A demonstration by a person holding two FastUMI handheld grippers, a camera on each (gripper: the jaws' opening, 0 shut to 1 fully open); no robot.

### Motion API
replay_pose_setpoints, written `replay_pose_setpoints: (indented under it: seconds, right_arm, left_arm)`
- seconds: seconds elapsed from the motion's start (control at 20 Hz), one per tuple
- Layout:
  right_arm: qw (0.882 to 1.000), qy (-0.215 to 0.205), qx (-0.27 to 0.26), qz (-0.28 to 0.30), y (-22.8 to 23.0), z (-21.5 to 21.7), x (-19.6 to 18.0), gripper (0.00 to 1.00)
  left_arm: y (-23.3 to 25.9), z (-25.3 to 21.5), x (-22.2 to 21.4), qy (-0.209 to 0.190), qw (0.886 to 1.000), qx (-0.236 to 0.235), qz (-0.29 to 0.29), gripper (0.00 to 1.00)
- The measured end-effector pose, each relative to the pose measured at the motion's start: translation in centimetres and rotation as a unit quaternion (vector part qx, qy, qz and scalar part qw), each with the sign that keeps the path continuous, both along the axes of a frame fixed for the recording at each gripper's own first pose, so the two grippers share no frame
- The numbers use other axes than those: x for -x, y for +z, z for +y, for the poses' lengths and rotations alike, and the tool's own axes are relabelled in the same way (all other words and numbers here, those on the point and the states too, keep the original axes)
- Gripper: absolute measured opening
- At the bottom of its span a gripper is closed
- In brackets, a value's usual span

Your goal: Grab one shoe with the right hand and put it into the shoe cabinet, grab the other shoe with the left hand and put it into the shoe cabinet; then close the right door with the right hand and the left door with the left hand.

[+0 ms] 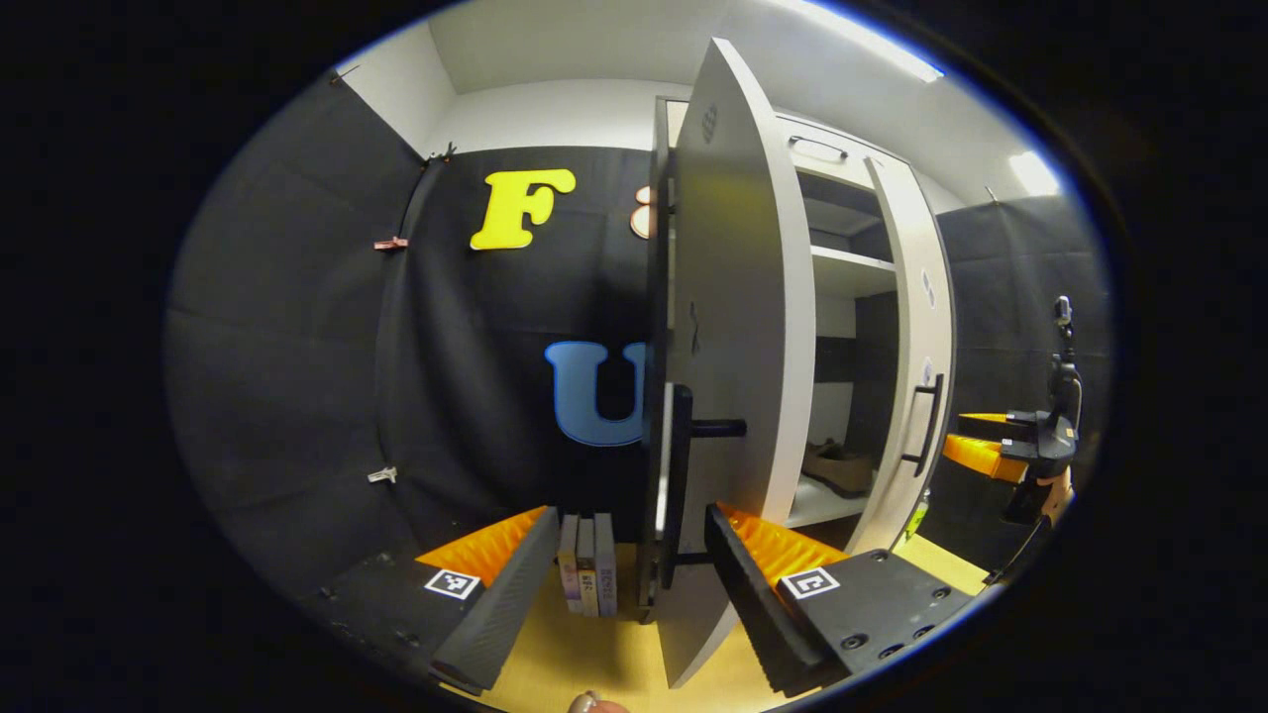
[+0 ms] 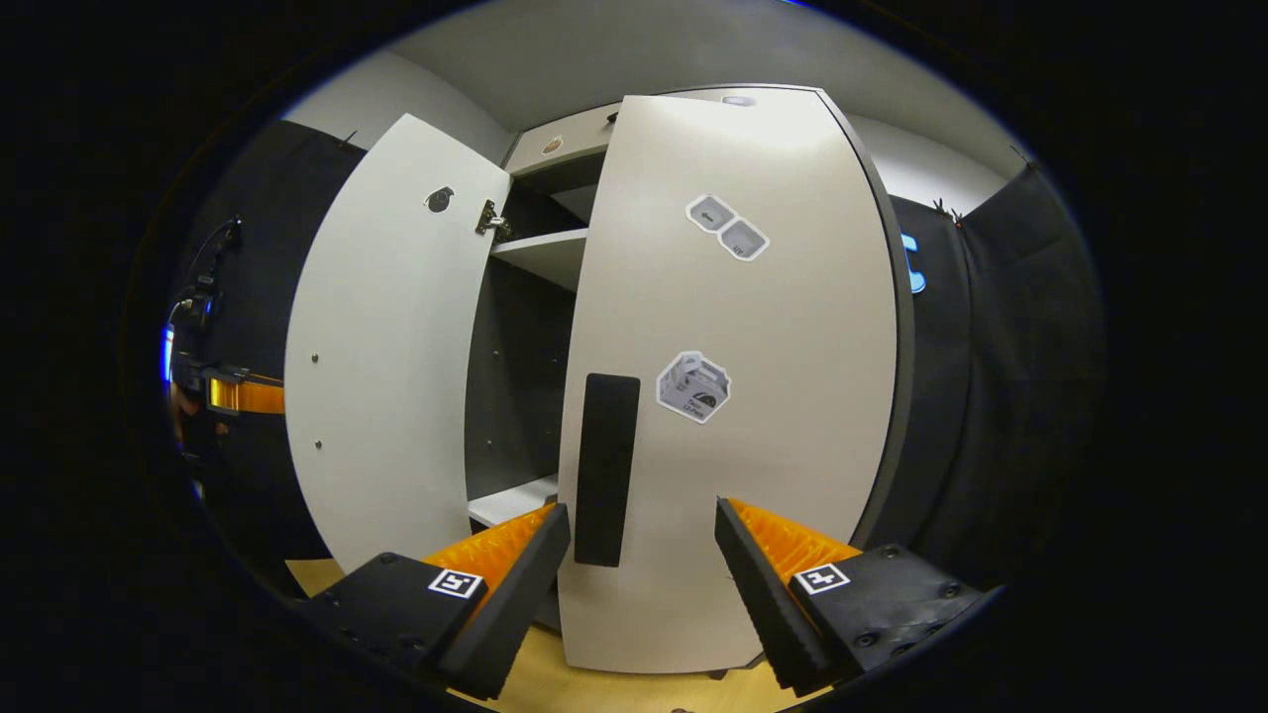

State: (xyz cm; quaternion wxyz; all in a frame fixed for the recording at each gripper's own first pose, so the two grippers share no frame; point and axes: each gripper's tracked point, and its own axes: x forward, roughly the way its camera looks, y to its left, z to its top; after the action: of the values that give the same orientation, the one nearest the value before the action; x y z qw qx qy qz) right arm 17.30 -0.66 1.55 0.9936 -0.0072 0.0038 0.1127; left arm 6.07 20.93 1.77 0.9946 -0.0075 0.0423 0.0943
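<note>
The white shoe cabinet (image 1: 852, 267) has both doors ajar. The left door (image 1: 728, 327) stands edge-on to me, and its dark handle (image 1: 682, 485) lies between the spread fingers of my open left gripper (image 1: 629, 515). Inside, a brownish shoe (image 1: 837, 465) rests on the low shelf. The right door (image 2: 733, 376) faces my open right gripper (image 2: 642, 507), with its dark handle (image 2: 606, 465) just above the left fingertip; nothing is held. The left door (image 2: 386, 376) swings out farther left. Each gripper shows in the other's view: right gripper (image 1: 1020, 446), left gripper (image 2: 233, 394).
A few upright books (image 1: 586, 574) stand on the wooden floor (image 1: 594, 654) behind the left door. Black cloth walls close in on both sides. Upper cabinet shelves (image 1: 852, 262) look bare. Stickers (image 2: 693, 386) mark the right door's face.
</note>
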Motion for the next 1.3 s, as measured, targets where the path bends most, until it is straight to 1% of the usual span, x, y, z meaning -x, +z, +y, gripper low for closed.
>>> replay_pose_setpoints:
  seconds: [0.25,0.55,0.8,0.9,0.95,1.0,1.05,1.1,1.15,1.2,1.25,1.3]
  right_arm:
    - [1.000,-0.016,-0.010,0.016,-0.7,-2.2,1.0,0.98]
    - [0.999,-0.017,-0.018,0.022,-0.8,-3.7,1.8,0.98]
    - [1.000,-0.011,-0.010,0.020,-0.9,-4.4,2.6,0.98]
    - [1.000,-0.015,-0.010,0.025,-1.2,-5.2,2.9,0.98]
    - [0.999,-0.018,-0.011,0.027,-1.3,-5.6,3.0,0.98]
    - [0.999,-0.020,-0.014,0.029,-0.3,-6.4,3.2,0.98]
    - [0.999,-0.022,-0.017,0.030,-0.3,-6.6,3.3,0.98]
    - [0.999,-0.024,-0.018,0.030,-0.3,-6.8,3.5,0.98]
    - [0.999,-0.027,-0.017,0.030,-0.3,-7.3,3.8,0.98]
    - [0.999,-0.031,-0.016,0.031,-0.5,-8.0,4.3,0.98]
    - [0.999,-0.034,-0.017,0.031,-0.6,-8.5,4.7,0.98]
    - [0.999,-0.038,-0.018,0.031,-0.6,-9.0,5.1,0.98]
  left_arm:
    - [-0.3,-2.8,-1.6,-0.043,0.999,0.014,-0.006,0.95]
    - [-0.2,-5.0,-2.9,-0.058,0.998,0.014,-0.012,0.95]
    - [-0.2,-7.7,-4.7,-0.076,0.997,0.008,-0.014,0.95]
    - [-0.5,-9.2,-5.9,-0.093,0.995,0.011,-0.015,0.95]
    - [-0.7,-10.1,-6.6,-0.102,0.994,0.017,-0.015,0.92]
    - [-1.0,-11.1,-7.2,-0.112,0.993,0.025,-0.012,0.95]
    - [-1.6,-12.0,-7.9,-0.123,0.992,0.032,-0.008,0.92]
    - [-1.8,-12.9,-8.4,-0.131,0.991,0.035,-0.003,0.95]
    - [-2.0,-13.3,-9.0,-0.132,0.991,0.031,0.002,0.95]
    - [-2.0,-13.6,-9.3,-0.132,0.991,0.022,0.005,0.92]
    - [-1.9,-14.1,-9.4,-0.132,0.991,0.013,0.006,0.95]
    - [-1.7,-14.5,-9.4,-0.133,0.991,0.006,0.004,0.95]
